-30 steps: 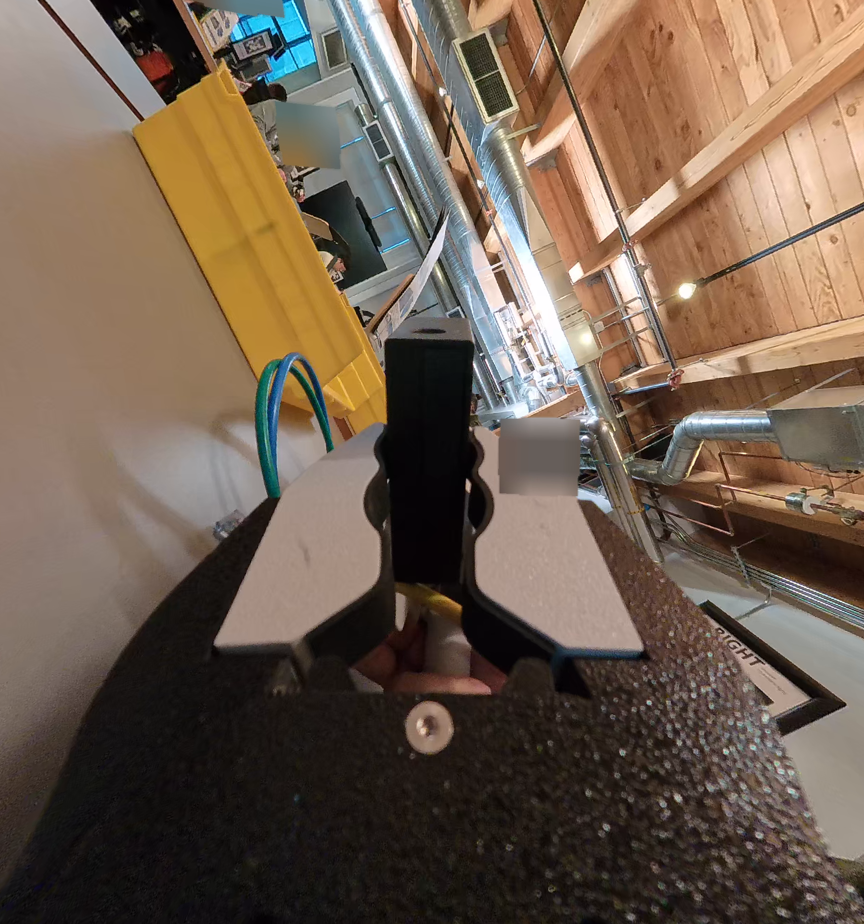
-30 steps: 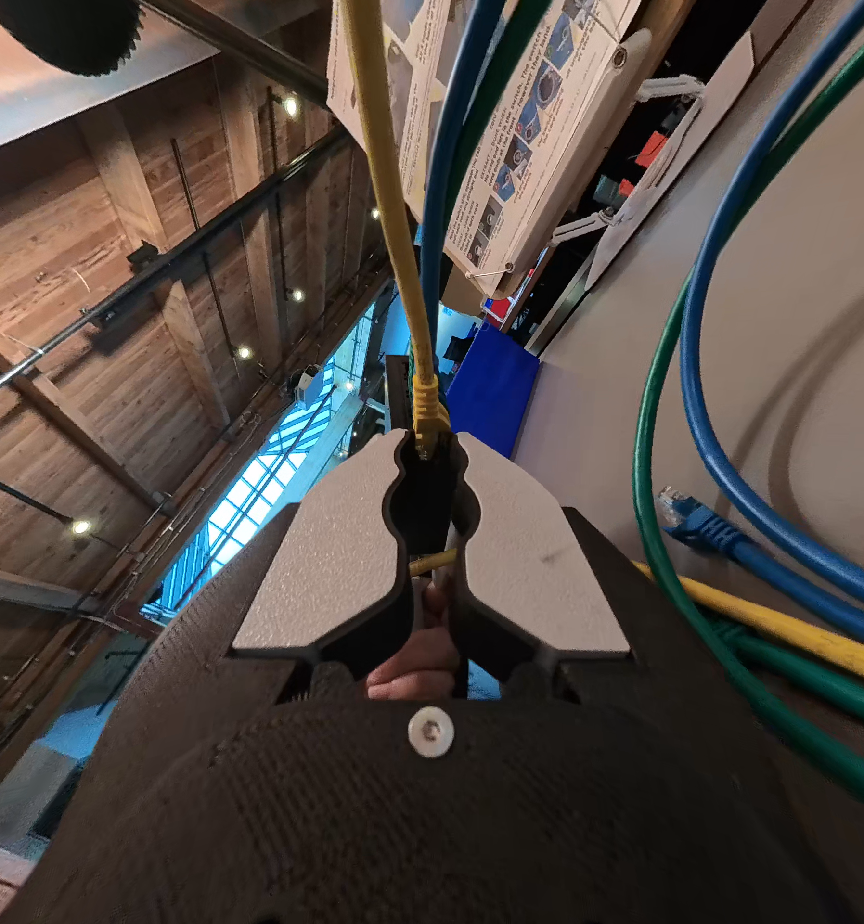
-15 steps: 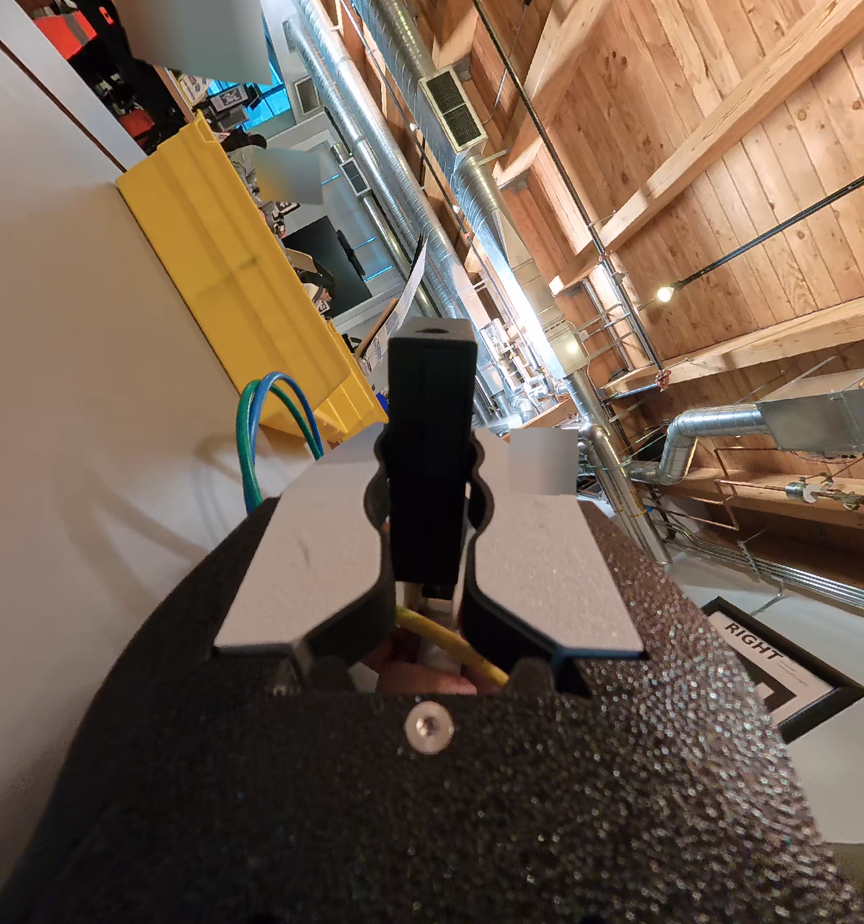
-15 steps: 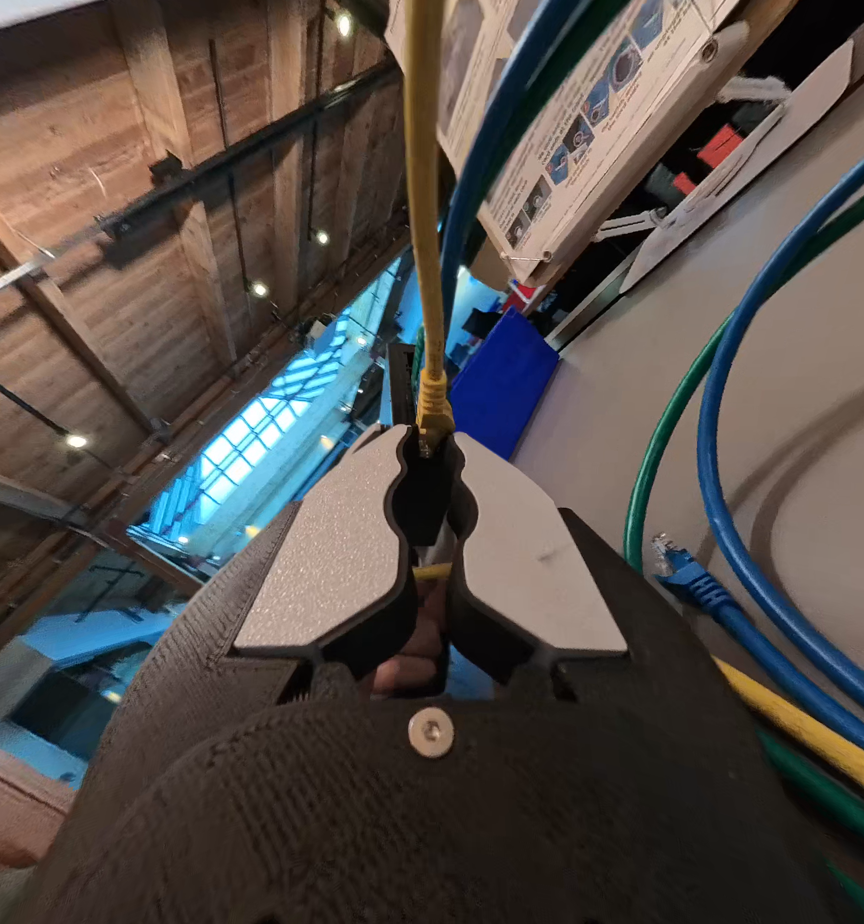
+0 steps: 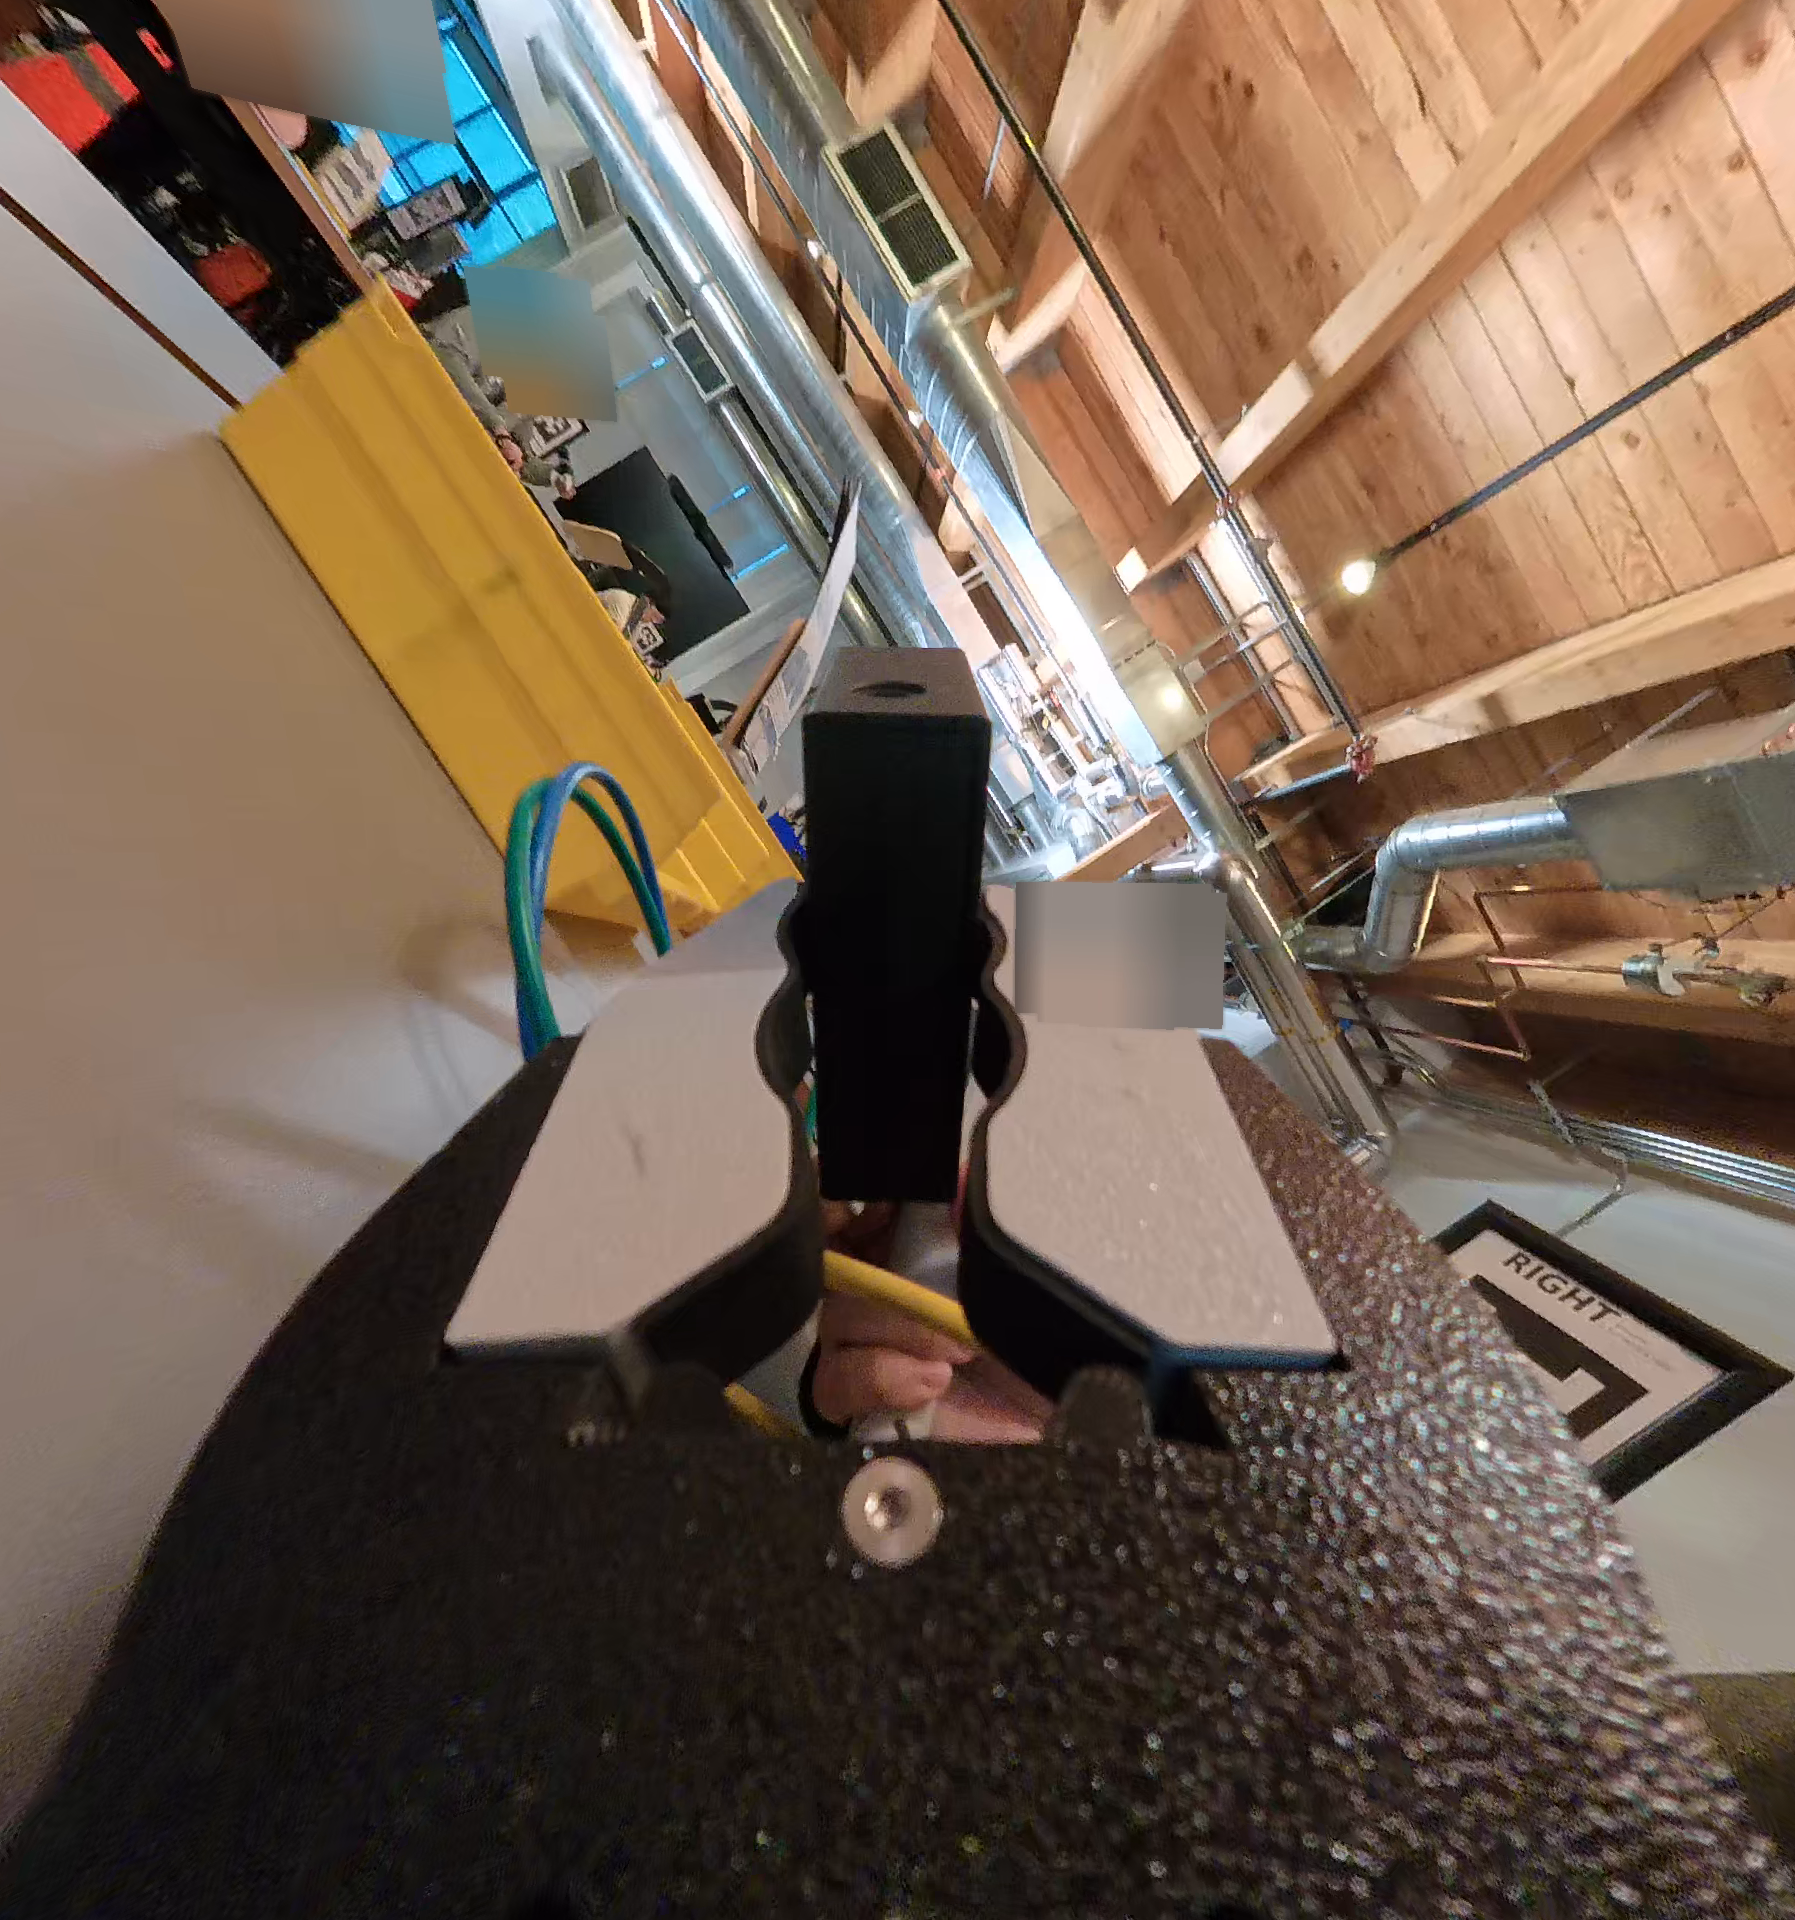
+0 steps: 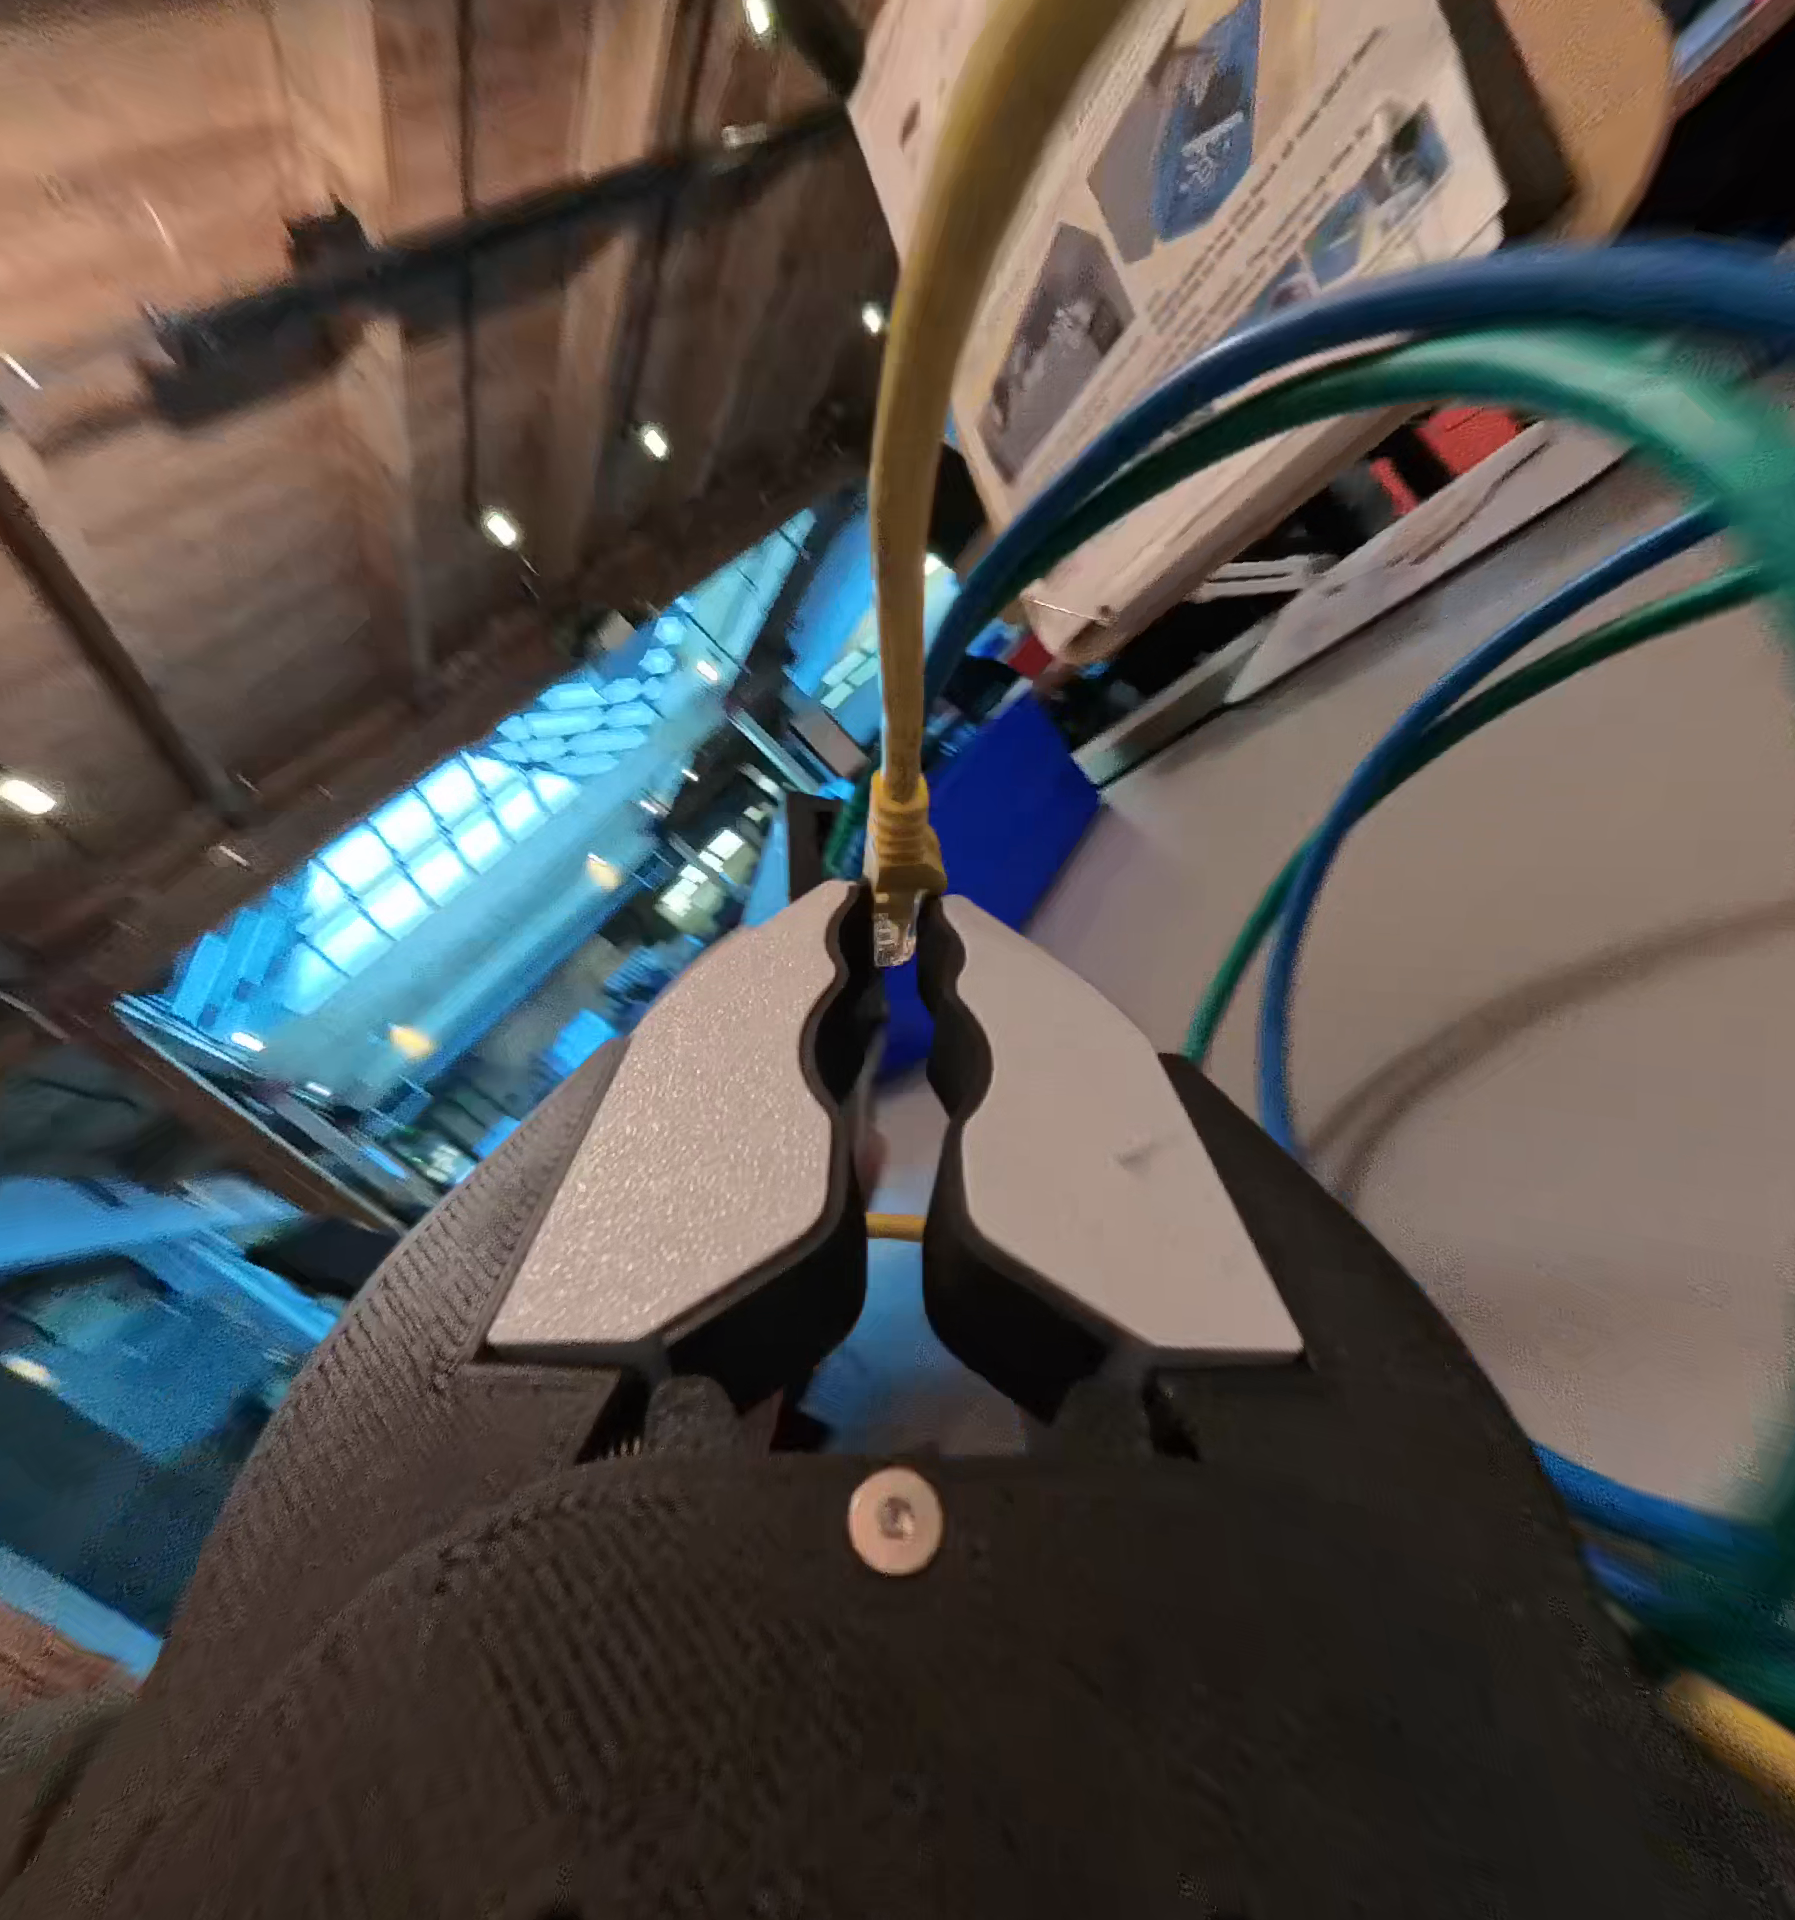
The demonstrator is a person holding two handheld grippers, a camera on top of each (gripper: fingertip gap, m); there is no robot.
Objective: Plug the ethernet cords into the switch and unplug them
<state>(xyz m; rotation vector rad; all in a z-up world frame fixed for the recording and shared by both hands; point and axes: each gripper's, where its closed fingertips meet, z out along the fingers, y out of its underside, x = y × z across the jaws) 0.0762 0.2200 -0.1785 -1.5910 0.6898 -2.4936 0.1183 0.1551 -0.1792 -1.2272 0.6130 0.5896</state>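
My left gripper (image 5: 888, 966) is shut on a black block-shaped switch (image 5: 888, 821), held upright between its fingers. A stretch of yellow cord (image 5: 903, 1299) and a hand show behind the jaws. My right gripper (image 6: 898, 914) is shut on the yellow ethernet plug (image 6: 903, 852) at its fingertips. The plug's clear end shows between the tips, free of the switch. Its yellow cord (image 6: 908, 468) rises straight up from the plug. The switch is not in the right wrist view.
Blue (image 6: 1495, 281) and green (image 6: 1599, 390) cords arc over the grey table (image 6: 1495, 1039) at the right, and loop on the table in the left wrist view (image 5: 534, 914). A yellow bin (image 5: 436, 582) and a blue bin (image 6: 1007, 821) stand at the table's far edge.
The right gripper has pulled the yellow plug out of the switch and swung away; the dark switch no longer shows between its fingers. The left gripper still holds the switch, shifting slightly.
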